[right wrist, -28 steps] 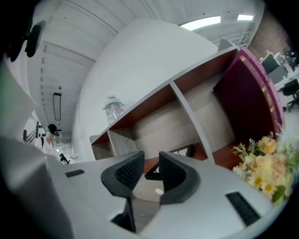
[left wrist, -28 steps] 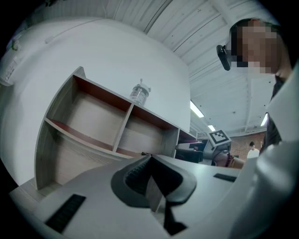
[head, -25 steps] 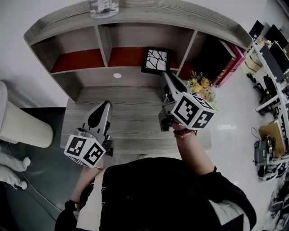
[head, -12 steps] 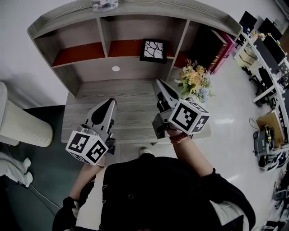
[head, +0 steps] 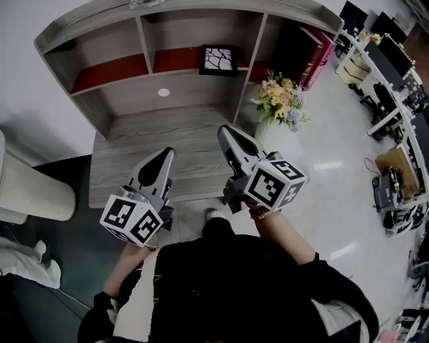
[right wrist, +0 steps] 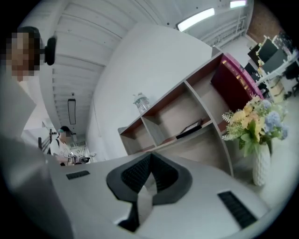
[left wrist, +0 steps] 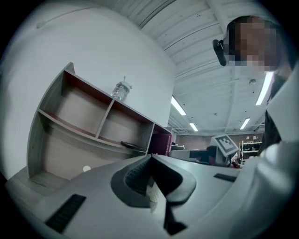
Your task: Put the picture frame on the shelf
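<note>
The picture frame (head: 218,60), black-edged with a white branch pattern, lies on the red board in the shelf's (head: 188,17) middle compartment. In the left gripper view the frame (left wrist: 133,146) is a dark flat shape, and in the right gripper view the frame (right wrist: 191,128) leans slightly. My right gripper (head: 224,130) hovers over the wooden desk (head: 127,144), well short of the frame, shut and empty; its jaws (right wrist: 150,155) meet at the tip. My left gripper (head: 163,154) is over the desk's front left, also shut with nothing in it, tips together (left wrist: 150,156).
A vase of flowers (head: 281,100) stands at the desk's right end, close to the right gripper. A glass jar (left wrist: 120,89) sits on top of the shelf. Dark red books (head: 312,50) fill the right compartment. A white bin (head: 33,191) stands left of the desk.
Both grippers have drawn back from the shelf toward the person, the right one farther. The frame stays on the shelf board.
</note>
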Available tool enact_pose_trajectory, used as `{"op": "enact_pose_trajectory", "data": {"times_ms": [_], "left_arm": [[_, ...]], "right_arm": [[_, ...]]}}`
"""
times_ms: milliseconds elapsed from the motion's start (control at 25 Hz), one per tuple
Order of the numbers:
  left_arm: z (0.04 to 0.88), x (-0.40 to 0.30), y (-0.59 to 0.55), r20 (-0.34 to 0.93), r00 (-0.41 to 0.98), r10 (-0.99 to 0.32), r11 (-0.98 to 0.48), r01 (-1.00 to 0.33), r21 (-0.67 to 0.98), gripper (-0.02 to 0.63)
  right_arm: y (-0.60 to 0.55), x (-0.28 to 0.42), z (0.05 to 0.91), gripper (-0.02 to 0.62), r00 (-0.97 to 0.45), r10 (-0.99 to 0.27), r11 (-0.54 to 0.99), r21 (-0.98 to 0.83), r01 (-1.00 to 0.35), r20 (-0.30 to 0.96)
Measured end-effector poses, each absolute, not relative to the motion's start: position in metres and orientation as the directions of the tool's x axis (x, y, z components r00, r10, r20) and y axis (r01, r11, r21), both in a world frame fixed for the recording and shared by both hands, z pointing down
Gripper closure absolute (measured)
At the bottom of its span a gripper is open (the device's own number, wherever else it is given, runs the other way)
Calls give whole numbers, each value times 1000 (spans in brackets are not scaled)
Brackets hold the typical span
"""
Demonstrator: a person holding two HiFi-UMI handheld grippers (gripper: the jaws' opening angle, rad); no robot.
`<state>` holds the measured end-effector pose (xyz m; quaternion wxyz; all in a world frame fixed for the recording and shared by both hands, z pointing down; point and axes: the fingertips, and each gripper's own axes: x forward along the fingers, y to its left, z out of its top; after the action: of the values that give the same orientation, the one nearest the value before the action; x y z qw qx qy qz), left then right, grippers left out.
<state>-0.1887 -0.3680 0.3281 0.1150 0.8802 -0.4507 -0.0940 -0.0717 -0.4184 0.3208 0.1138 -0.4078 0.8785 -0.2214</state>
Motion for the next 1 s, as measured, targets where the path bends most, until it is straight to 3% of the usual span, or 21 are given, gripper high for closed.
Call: {"op": "enact_pose_trajectory", "data": {"times_ms": [240,1000], "left_arm": [[333,-180,-365,-73,601,-796,-592,-748,300,594],[309,-132,-382,-105,583,-806,-587,-761,276,594]], "right_arm": [[-415,-58,332,597,-575,-817,519,-373,-770,51],[-431,-21,313,595,-607,-791,561,-313,-766,69]]}}
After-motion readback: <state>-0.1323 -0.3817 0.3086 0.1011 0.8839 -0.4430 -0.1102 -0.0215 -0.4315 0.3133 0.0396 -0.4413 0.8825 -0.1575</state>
